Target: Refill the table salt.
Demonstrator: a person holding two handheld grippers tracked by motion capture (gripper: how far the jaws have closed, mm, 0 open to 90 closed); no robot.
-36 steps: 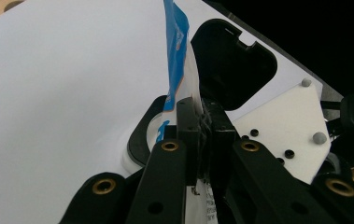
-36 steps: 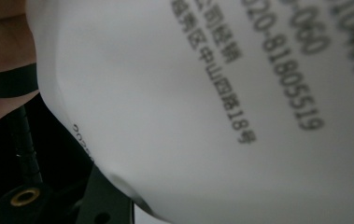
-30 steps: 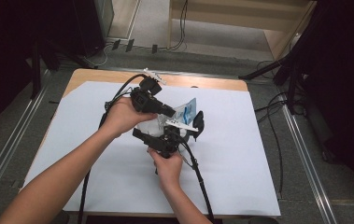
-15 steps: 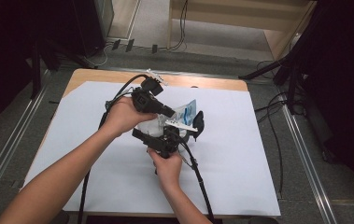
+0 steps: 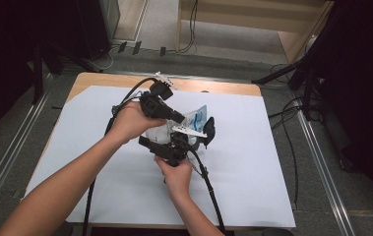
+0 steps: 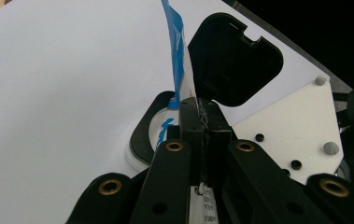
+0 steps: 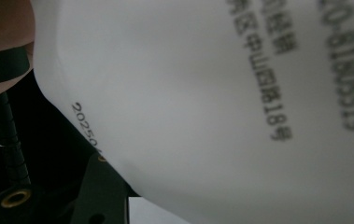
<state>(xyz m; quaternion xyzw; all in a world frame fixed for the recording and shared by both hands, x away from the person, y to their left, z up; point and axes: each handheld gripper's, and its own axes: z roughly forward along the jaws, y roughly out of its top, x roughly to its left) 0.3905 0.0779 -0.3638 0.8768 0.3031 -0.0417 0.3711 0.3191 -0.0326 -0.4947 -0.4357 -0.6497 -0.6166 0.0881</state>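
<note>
**A:** What do I have in front of me, biggest first?

**B:** I see the surface, covered by a white sheet with bare wood showing along the far edge. My two forearms come in from the near side and meet around its middle.

**A:** And the thing I'm working on?

**B:** A white and blue plastic pouch, held up off the sheet between both tools near the centre of the surface. In the right gripper view its white face with black printed characters sits right against the camera, blurred.

**A:** The left hand-held gripper?

**B:** Its jaws are together, clamped on the thin edge of the pouch; in the left gripper view the blue strip of the pouch stands up out of the closed tips.

**A:** The right hand-held gripper?

**B:** It sits just below and beside the left one, against the pouch. Its jaws stand partly apart and have just been opening a little; I cannot tell whether the pads press on the pouch.

**A:** Anything smaller?

**B:** A black cable trails from the right hand-held gripper toward the near edge
</note>
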